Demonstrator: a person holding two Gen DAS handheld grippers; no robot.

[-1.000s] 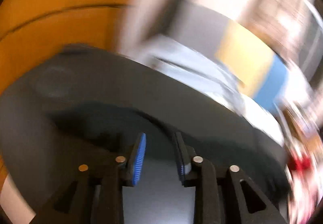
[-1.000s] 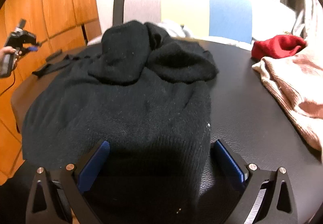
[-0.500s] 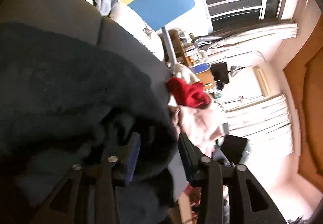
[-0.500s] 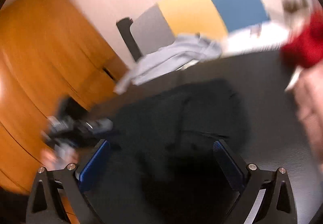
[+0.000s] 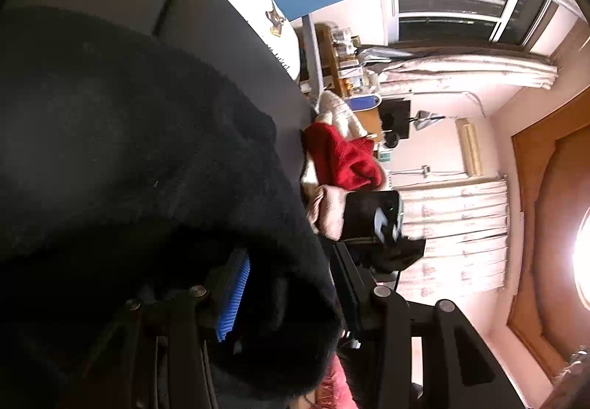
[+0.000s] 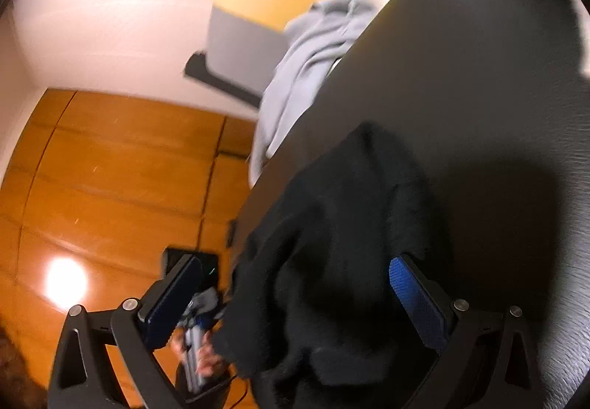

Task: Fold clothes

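Observation:
A black knit sweater (image 5: 129, 151) lies bunched on the dark table (image 5: 236, 51) and fills the left half of the left wrist view. My left gripper (image 5: 291, 293) has a thick fold of it bulging between its jaws. The blue left pad (image 5: 234, 298) shows bare, and the pads do not visibly press. In the right wrist view the sweater (image 6: 332, 261) lies between the wide-open jaws of my right gripper (image 6: 295, 298). The sweater reaches its right pad (image 6: 416, 298) but stays apart from the left finger. A hand (image 6: 202, 357) holds a tool at the sweater's near-left edge.
A red garment (image 5: 343, 158) and a pale pink one (image 5: 328, 210) lie at the table's far side. A grey garment (image 6: 313, 51) hangs over the table edge (image 6: 287, 136) near a chair. Orange wooden panels (image 6: 110, 169) lie beyond that edge.
Both views have swung and rolled. The left gripper's jaws stand wider and now have sweater fabric between them. The sweater, spread under the right gripper before, now sits bunched between its jaws.

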